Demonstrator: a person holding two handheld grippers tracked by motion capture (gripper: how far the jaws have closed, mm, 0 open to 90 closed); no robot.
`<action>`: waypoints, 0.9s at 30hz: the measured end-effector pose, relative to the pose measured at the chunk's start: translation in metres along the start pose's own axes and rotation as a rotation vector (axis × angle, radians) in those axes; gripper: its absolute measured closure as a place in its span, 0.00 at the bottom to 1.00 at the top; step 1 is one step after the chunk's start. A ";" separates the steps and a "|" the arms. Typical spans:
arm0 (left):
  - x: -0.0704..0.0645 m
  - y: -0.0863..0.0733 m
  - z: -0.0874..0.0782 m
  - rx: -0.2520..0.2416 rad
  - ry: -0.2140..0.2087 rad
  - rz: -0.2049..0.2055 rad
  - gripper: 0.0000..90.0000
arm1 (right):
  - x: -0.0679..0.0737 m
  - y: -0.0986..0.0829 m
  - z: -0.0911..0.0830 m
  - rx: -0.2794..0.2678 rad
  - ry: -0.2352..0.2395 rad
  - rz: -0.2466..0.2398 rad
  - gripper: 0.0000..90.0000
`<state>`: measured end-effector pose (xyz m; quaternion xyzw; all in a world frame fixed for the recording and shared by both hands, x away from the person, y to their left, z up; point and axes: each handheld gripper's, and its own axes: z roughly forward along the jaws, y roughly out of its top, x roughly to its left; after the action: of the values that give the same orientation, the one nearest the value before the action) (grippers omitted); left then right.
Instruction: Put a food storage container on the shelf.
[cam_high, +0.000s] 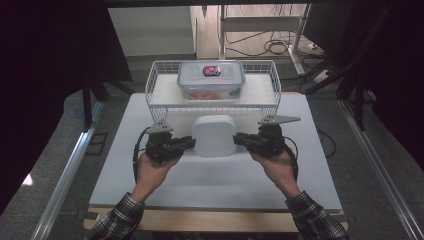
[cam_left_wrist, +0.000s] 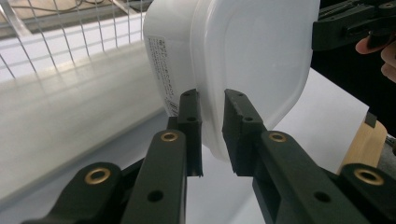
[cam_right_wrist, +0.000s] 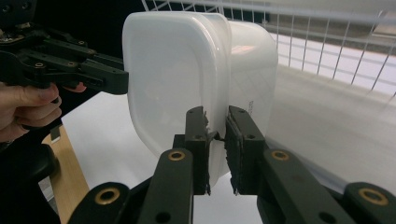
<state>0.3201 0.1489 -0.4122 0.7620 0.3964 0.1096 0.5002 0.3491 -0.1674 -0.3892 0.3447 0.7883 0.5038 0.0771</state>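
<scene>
A white plastic container with a lid (cam_high: 214, 135) is held between my two grippers just in front of the wire basket. My left gripper (cam_high: 189, 143) grips its left rim; in the left gripper view the jaws (cam_left_wrist: 212, 128) close on the lid's edge (cam_left_wrist: 261, 60). On the opposite side my right gripper (cam_high: 239, 140) pinches the right rim, and in the right gripper view its jaws (cam_right_wrist: 217, 135) clamp the lid edge of the container (cam_right_wrist: 177, 79). The container looks lifted slightly off the white tabletop (cam_high: 210, 185).
A white wire basket (cam_high: 159, 85) stands at the back of the table and holds a clear lidded box with a blue and red label (cam_high: 211, 79). Dark curtains flank both sides. The table's wooden front edge (cam_high: 210, 220) is near the person's sleeves.
</scene>
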 end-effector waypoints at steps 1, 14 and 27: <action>0.000 0.000 0.000 0.000 0.000 0.000 0.87 | 0.000 0.000 0.000 0.000 0.000 0.000 0.88; -0.001 0.033 -0.024 -0.049 0.027 0.028 0.87 | 0.011 0.038 -0.008 -0.051 -0.006 -0.055 0.88; 0.000 0.062 -0.042 -0.083 0.050 0.048 0.87 | 0.016 0.069 -0.014 -0.092 0.001 -0.072 0.88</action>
<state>0.3272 0.1655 -0.3395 0.7468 0.3857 0.1571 0.5185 0.3627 -0.1498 -0.3200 0.3120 0.7763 0.5364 0.1105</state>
